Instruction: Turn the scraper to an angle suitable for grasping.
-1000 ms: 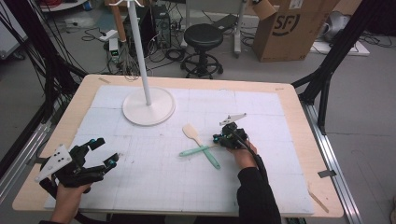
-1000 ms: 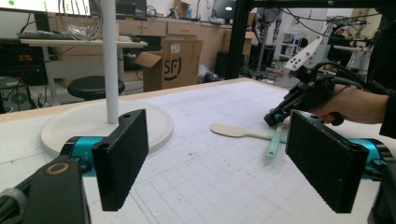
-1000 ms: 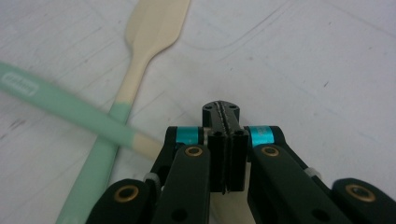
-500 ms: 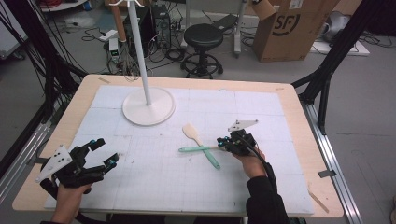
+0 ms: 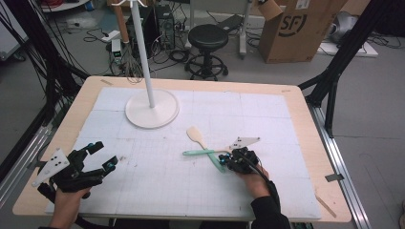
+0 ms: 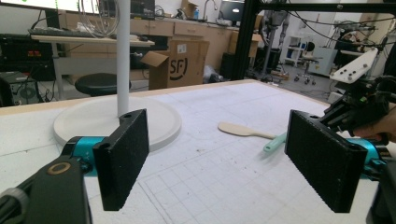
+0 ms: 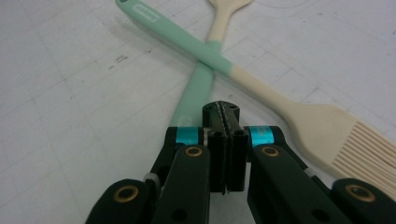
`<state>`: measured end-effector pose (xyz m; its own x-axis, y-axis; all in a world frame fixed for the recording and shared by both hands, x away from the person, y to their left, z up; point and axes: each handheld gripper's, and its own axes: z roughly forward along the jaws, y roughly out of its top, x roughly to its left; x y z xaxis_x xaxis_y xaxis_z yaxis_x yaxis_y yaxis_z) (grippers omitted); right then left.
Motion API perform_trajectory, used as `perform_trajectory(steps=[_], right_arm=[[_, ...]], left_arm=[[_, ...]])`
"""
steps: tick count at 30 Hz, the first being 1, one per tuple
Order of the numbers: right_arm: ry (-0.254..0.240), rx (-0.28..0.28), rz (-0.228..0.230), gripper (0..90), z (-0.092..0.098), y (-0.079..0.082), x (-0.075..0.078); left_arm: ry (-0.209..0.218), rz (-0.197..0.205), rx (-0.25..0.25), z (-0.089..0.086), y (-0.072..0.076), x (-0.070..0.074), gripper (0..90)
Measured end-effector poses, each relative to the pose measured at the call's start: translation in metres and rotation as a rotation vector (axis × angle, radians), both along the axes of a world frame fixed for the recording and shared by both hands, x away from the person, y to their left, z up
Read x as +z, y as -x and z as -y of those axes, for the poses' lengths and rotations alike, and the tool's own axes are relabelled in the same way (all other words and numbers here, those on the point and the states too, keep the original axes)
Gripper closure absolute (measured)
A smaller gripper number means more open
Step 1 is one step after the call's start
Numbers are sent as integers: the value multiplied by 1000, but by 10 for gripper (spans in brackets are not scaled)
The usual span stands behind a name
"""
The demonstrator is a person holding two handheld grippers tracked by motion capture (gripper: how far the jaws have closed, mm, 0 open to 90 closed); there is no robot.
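Observation:
Two utensils lie crossed on the white gridded mat. One is a spoon (image 5: 195, 134) with a cream head and a mint handle (image 7: 196, 88). The other is a brush (image 7: 348, 140) with a cream bristled head and a mint handle (image 5: 197, 152). My right gripper (image 7: 223, 116) is shut with nothing between its pads, and its tips hover at the near end of the spoon's handle. From above, the right gripper (image 5: 227, 163) sits just right of the crossing. My left gripper (image 5: 104, 155) rests open near the table's front left corner. Its pads (image 6: 123, 158) stand wide apart and hold nothing.
A white stand with a round base (image 5: 152, 110) and a thin pole (image 5: 143, 52) rises at the back left of the mat. The wooden table edge (image 5: 305, 124) frames the mat. A stool (image 5: 207, 40) and a cardboard box (image 5: 296, 28) stand on the floor beyond.
My right gripper has drawn back toward the table's near edge, staying shut beside the crossed utensils. The left gripper and the utensils have not moved.

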<state>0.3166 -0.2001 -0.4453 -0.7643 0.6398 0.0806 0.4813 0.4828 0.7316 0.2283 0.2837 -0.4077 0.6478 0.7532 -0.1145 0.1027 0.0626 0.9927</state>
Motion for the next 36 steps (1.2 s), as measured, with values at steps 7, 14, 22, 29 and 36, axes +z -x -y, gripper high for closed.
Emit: perform_trajectory(steps=[7,14,22,29,36], right_arm=[[-4,47,0,899,-13,5,0],[-22,95,-16,898,-33,6,0],[-26,151,-21,899,-60,6,1],[-34,166,-20,899,-82,3,0],[-47,167,-27,898,-108,-2,-1]], left_arm=[[5,-4,9,-4,1,-1,225],[4,-8,15,-6,1,-2,225],[2,-11,24,-9,2,-3,225],[4,-12,28,-11,1,-3,225],[1,-17,29,-11,1,-5,225]])
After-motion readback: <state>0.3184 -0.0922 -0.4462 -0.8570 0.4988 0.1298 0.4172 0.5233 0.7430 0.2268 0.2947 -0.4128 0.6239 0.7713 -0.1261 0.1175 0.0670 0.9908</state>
